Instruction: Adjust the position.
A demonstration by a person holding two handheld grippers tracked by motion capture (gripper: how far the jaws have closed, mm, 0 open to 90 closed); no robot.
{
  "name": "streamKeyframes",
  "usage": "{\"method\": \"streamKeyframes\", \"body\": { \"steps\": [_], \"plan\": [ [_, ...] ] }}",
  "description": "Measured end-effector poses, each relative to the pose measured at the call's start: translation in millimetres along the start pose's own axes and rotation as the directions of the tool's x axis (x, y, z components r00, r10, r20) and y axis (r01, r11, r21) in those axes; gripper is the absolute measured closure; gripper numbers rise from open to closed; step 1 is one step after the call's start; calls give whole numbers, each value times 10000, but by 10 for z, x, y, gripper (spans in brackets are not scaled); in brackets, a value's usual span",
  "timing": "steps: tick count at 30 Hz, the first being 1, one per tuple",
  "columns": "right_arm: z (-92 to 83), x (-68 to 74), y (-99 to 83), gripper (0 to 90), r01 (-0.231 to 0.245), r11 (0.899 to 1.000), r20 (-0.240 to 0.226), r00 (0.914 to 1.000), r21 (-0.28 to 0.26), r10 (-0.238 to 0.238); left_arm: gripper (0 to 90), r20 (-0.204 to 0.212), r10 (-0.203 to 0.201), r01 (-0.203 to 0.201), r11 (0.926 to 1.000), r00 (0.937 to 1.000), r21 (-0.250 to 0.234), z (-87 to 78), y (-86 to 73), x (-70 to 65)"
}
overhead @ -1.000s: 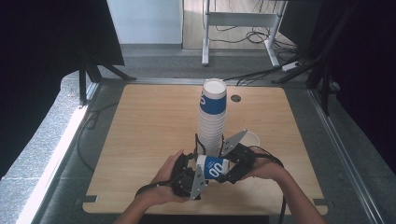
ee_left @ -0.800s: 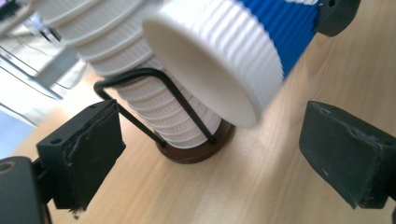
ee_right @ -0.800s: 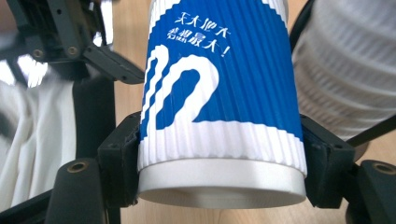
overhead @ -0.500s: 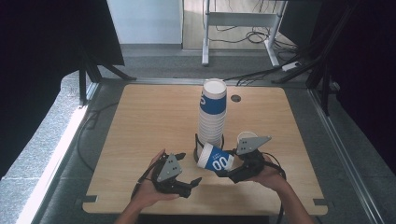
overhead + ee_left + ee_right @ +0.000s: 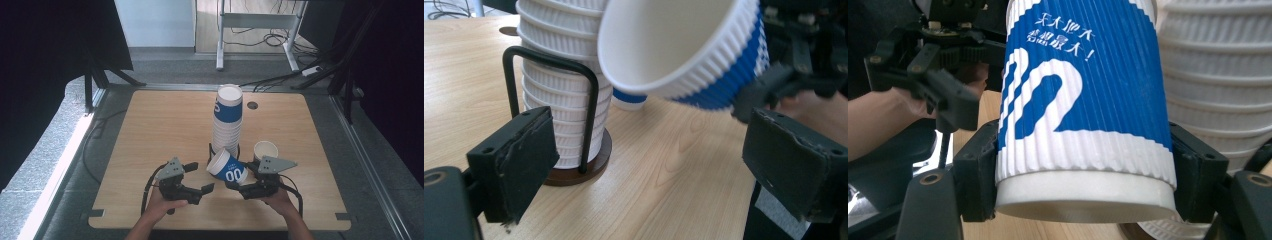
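Since the earlier frames the left gripper (image 5: 209,188) has let go of the blue-and-white cup (image 5: 228,168) and drawn back toward the left; its jaws have just been narrowing a little, yet they stand wide with nothing between them. That cup now hangs in the right gripper (image 5: 235,186) alone, clamped across its base end, as the right gripper view shows with a pad on either side of the ribbed wall (image 5: 1083,100). It lies tilted, mouth turned toward the left gripper and lifted off the table (image 5: 150,130), just in front of the cup stack (image 5: 227,120). Holding it by the base keeps the open rim free, which probably suits setting it down or nesting it. The stack stands in a black wire holder (image 5: 551,85) on a round base, so it stays upright while single cups are pulled off. Another cup (image 5: 265,150) stands upright near the right gripper, apparently already separated.
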State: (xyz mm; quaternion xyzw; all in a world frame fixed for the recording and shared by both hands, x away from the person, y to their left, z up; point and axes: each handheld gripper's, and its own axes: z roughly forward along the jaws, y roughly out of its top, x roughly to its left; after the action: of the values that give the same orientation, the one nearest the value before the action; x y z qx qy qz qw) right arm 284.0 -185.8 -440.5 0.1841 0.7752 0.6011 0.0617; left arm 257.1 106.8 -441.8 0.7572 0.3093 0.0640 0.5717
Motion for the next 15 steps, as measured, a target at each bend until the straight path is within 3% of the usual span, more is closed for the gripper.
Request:
{"method": "streamKeyframes", "body": {
  "steps": [2, 7, 15],
  "plan": [
    [28, 25, -44, 277, -48, 9999, -77, 10000, -124, 47, 74, 236, -305, 308, 9995, 9993, -94, 10, -20, 19],
    [70, 76, -130, 277, -45, 9982, -251, 9997, -592, 30, 74, 623, -605, 611, 9981, 9962, -80, 28, -62, 29],
    [91, 114, -202, 278, 107, 9947, -274, 9995, -1021, -136, 71, 1143, -730, 756, 9970, 9908, -189, 45, -54, -6]
  ]
}}
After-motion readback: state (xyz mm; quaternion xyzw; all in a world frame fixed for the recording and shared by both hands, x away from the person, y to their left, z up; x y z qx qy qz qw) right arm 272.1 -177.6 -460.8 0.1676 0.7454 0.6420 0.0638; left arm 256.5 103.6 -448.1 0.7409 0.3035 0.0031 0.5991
